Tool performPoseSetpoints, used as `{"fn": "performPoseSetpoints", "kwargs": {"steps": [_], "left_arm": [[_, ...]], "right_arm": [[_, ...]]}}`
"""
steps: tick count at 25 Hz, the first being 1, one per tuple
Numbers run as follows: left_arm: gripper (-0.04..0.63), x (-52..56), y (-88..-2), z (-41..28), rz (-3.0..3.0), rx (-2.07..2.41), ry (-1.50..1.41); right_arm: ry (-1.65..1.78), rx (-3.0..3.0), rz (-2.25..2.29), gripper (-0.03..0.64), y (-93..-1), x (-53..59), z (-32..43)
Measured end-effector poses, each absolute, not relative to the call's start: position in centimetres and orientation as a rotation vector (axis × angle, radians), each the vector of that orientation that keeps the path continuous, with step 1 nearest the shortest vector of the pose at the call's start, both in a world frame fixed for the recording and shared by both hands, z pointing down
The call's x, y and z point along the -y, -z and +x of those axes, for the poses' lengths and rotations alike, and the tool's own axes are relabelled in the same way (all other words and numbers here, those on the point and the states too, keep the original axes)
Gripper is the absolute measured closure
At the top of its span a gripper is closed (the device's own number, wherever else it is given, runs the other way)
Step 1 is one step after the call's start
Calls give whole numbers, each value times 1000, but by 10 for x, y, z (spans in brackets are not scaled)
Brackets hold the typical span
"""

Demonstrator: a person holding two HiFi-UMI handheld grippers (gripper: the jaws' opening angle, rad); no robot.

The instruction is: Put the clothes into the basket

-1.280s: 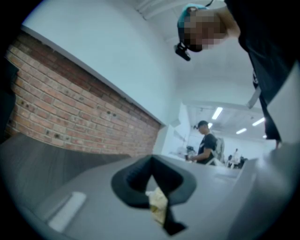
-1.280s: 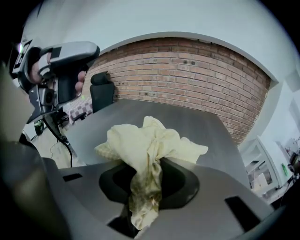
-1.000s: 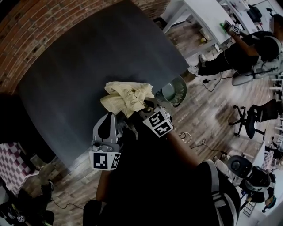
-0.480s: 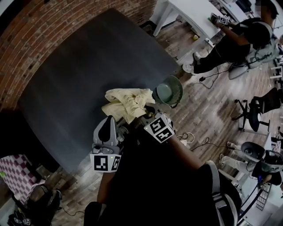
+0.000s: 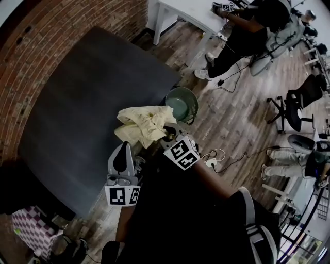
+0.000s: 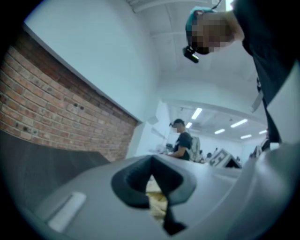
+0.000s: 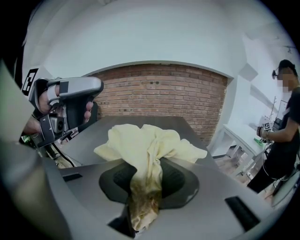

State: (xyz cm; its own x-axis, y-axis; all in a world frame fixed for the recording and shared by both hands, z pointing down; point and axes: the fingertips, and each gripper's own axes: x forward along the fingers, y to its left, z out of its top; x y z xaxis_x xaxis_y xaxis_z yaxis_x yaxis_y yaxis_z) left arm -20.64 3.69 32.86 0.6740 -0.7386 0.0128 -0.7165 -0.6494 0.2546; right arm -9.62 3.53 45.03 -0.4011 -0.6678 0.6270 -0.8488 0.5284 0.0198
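A pale yellow cloth (image 5: 143, 124) hangs bunched from my right gripper (image 5: 167, 135), which is shut on it above the near edge of the dark table (image 5: 87, 98). In the right gripper view the cloth (image 7: 145, 140) is pinched between the pads and spills over them. The green basket (image 5: 181, 103) stands on the wood floor just past the table's corner, beside the cloth. My left gripper (image 5: 124, 150) is held to the left of the cloth with its jaws together. A yellow sliver shows in their slit (image 6: 157, 199); nothing hangs from its tip (image 7: 96, 86).
A brick wall (image 5: 46, 36) runs along the table's far side. A person (image 5: 247, 31) works at a white desk (image 5: 185, 13) beyond the basket. Office chairs (image 5: 299, 98) and a cable (image 5: 216, 154) are on the floor to the right.
Both grippers and the held cloth have shifted toward the basket, which now lies closer to the cloth. The grip on the cloth is unchanged.
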Motion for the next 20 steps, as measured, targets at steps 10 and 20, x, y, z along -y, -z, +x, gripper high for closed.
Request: {"fn": "performPoseSetpoints", "kwargs": {"steps": [10, 20], "left_arm": [[591, -43, -313, -120, 2757, 985, 122], [591, -65, -318, -29, 2809, 800, 66]], "right_arm": [[-436, 2118, 1405, 514, -433, -63, -12], [-491, 2041, 1541, 514, -439, -101, 67]]}}
